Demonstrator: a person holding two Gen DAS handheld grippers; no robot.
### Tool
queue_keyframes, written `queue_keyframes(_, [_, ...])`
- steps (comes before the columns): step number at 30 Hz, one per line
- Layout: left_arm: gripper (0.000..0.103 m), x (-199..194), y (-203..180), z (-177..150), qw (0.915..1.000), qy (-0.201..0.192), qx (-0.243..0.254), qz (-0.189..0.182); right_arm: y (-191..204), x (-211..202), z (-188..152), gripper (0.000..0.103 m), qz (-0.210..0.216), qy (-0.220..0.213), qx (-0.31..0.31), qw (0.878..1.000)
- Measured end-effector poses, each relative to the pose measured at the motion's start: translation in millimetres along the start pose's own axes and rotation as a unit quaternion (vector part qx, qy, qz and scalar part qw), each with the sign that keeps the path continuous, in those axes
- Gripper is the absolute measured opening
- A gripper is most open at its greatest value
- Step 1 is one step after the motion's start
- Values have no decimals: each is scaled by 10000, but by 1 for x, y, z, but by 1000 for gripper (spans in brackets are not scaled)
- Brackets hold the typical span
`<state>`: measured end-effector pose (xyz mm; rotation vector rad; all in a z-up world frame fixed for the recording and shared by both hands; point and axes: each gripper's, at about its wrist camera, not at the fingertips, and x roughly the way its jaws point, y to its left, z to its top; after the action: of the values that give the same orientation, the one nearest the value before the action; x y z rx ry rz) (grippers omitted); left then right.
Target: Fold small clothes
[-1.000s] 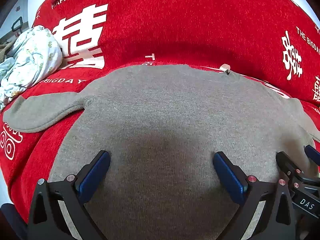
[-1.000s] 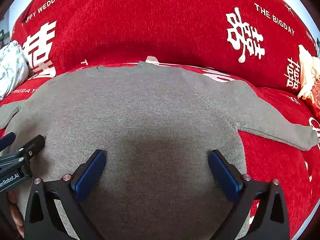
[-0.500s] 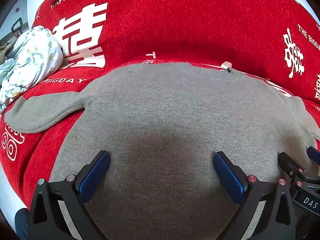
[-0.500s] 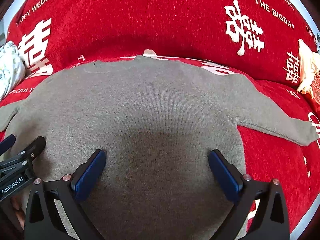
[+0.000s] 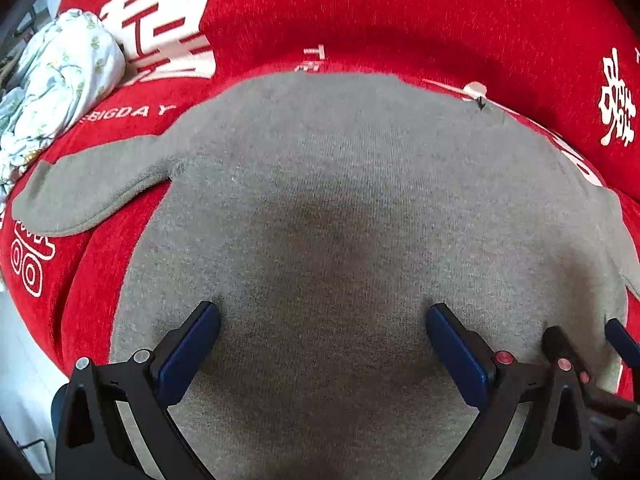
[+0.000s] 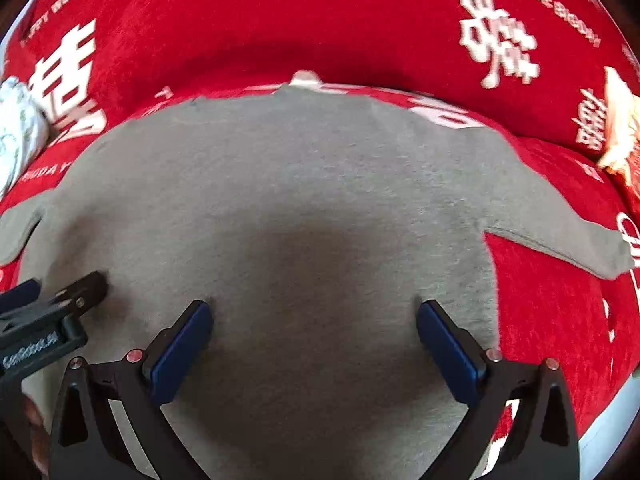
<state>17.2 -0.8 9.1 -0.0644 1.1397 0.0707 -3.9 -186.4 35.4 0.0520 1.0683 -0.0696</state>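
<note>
Both grippers — left gripper and right gripper — hover side by side with jaws spread wide, holding nothing, over the grey sweater lying flat on the red sofa cover. Folding seems unstarted — next, probably the sleeve at nine o'clock, pinched and carried inward

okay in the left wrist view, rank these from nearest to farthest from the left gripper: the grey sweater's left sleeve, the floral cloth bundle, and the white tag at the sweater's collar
1. Left sleeve of the grey sweater: nearest to the left gripper, out to its left.
2. White tag: farther, ahead and right at the collar.
3. Floral cloth bundle: farthest, at the far left edge.
</note>
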Motion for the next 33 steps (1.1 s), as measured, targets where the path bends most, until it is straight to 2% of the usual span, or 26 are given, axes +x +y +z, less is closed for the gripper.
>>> queue_keyframes(5, [103,-4,-2,2,9997,261,-19,-33,3,-1,5,102,191,112,-123,9997])
queue_keyframes(11, [103,-9,-16,5,9995,262,187,-39,-8,-1,13,102,297,40,-64,9995])
queue_keyframes(17, [103,-17,-32,12,9997,-5,229,-86,-31,-5,22,102,207,-123,77,9997])
queue_keyframes(26, [103,-23,-69,23,9980,-35,607,-151,-65,-9,26,102,-79,-418,194,9989])
queue_keyframes(33, [103,-27,-97,28,9966,-87,805,-171,-92,-13,27,102,-116,-608,363,9974])
